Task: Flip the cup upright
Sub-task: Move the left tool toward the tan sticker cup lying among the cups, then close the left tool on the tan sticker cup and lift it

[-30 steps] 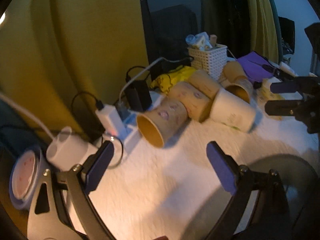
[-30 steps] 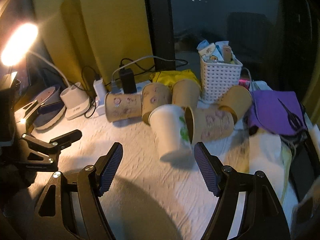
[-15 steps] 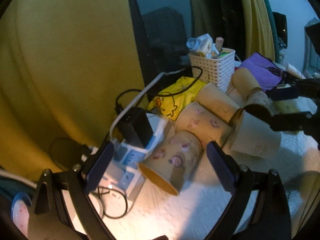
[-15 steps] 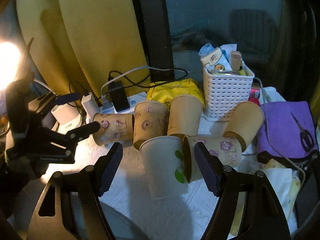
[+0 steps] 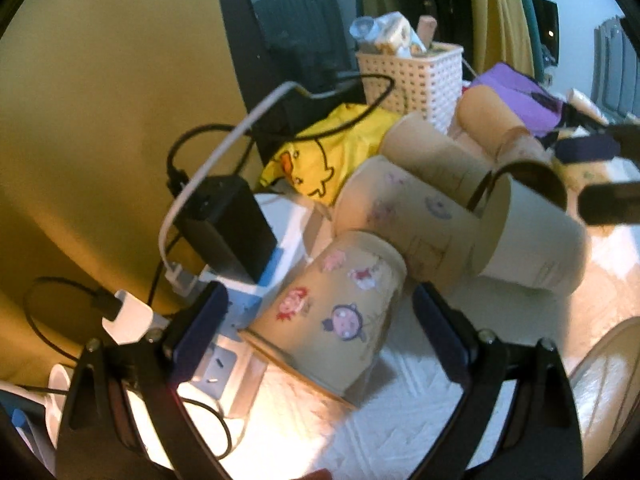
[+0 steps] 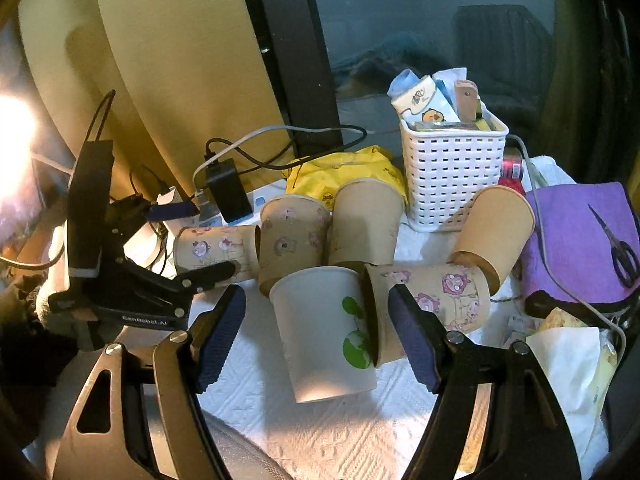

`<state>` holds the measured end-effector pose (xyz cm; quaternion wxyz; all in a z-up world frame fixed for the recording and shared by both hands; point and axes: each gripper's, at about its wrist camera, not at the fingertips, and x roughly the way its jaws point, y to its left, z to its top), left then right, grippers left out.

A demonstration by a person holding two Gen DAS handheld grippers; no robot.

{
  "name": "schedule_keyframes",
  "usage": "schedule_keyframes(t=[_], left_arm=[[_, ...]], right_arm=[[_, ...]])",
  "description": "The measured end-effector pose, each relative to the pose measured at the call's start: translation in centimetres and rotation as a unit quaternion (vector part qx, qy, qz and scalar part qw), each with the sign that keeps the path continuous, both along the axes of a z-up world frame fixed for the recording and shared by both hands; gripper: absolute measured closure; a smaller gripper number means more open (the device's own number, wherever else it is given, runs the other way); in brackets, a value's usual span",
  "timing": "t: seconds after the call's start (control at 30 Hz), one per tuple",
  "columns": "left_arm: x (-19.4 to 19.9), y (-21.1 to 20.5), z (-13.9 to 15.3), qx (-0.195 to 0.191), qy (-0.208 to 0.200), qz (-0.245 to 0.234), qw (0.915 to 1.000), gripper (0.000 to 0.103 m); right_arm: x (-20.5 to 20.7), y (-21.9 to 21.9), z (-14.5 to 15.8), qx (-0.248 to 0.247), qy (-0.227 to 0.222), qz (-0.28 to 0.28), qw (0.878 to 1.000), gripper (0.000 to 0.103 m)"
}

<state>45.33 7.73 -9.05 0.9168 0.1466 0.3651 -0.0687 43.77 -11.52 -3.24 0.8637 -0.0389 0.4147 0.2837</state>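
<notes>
Cartoon-printed paper cup [image 5: 336, 312] lies on its side at the near left of the toppled heap, beside the power strip [image 5: 224, 344], between the left gripper [image 5: 316, 312]'s wide-open jaws. Probably light and crushable; grip mid-wall gently. Right gripper [image 6: 316, 332] gapes around the white cup [image 6: 324, 332].

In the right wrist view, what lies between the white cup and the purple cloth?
The right wrist view shows a cartoon-printed cup on its side, between white cup and purple cloth.

Near white cup [image 6: 326, 332] with green print; tan cups [image 5: 336, 316] with pink cartoon faces; far white lattice basket [image 6: 452, 176]; purple cloth [image 6: 580, 236] right
</notes>
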Motion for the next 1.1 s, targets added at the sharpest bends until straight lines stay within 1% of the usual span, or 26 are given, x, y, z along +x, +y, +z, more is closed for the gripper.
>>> schedule_keyframes(t=[0.07, 0.1, 0.13, 0.17, 0.33, 0.47, 0.63, 0.7, 0.77, 0.83, 0.93, 1.0, 1.1], left_arm=[[0.2, -0.3, -0.2, 0.008, 0.003, -0.003, 1.0000, 0.010], [0.0, -0.5, -0.4, 0.009, 0.004, -0.007, 0.9999, 0.014], [0.0, -0.6, -0.6, 0.014, 0.007, -0.009, 0.9998, 0.019], [0.0, -0.7, -0.7, 0.021, 0.035, -0.006, 0.9991, 0.019], [-0.4, -0.5, -0.1, 0.016, 0.038, -0.006, 0.9991, 0.023], [-1.7, -0.3, 0.7, -0.005, 0.049, -0.008, 0.9987, 0.026], [-3.6, -0.8, 1.1, -0.018, 0.064, -0.015, 0.9977, 0.031], [-4.3, -1.1, 1.4, -0.018, 0.063, -0.016, 0.9977, 0.032], [-5.2, -1.2, 2.0, -0.033, 0.066, -0.017, 0.9971, 0.039], [-6.0, -1.5, 2.4, -0.048, 0.073, -0.023, 0.9959, 0.039], [-7.5, -2.4, 2.6, -0.053, 0.077, -0.031, 0.9951, 0.040], [-8.4, -2.9, 2.8, -0.064, 0.081, -0.034, 0.9940, 0.040], [-10.1, -3.6, 3.8, -0.080, 0.079, -0.039, 0.9929, 0.040]], right_arm=[[0.0, 0.0, -0.1, 0.000, 0.001, 0.001, 1.000, 0.026], [-0.1, 0.0, -0.1, -0.001, 0.002, 0.001, 1.000, 0.026], [-0.2, 0.0, -0.1, -0.001, 0.002, 0.001, 1.000, 0.026], [-0.3, 0.0, -0.1, -0.001, 0.003, 0.002, 1.000, 0.026], [-0.8, -0.2, -0.3, -0.004, 0.008, 0.001, 1.000, 0.026], [-1.7, -0.4, -0.2, -0.007, 0.010, 0.002, 1.000, 0.026], [-3.2, -0.9, 0.5, -0.004, 0.008, -0.001, 1.000, 0.026], [-3.8, -1.2, 0.8, -0.003, 0.007, -0.003, 1.000, 0.026], [-4.6, -1.5, 1.2, -0.002, 0.006, -0.004, 1.000, 0.026], [-5.2, -1.8, 1.5, -0.002, 0.004, -0.005, 1.000, 0.026], [-6.4, -2.2, 1.9, -0.003, 0.002, -0.005, 1.000, 0.026], [-7.1, -2.5, 2.0, -0.004, 0.003, -0.006, 1.000, 0.026], [-8.3, -3.1, 2.4, -0.005, 0.003, -0.008, 1.000, 0.026]])
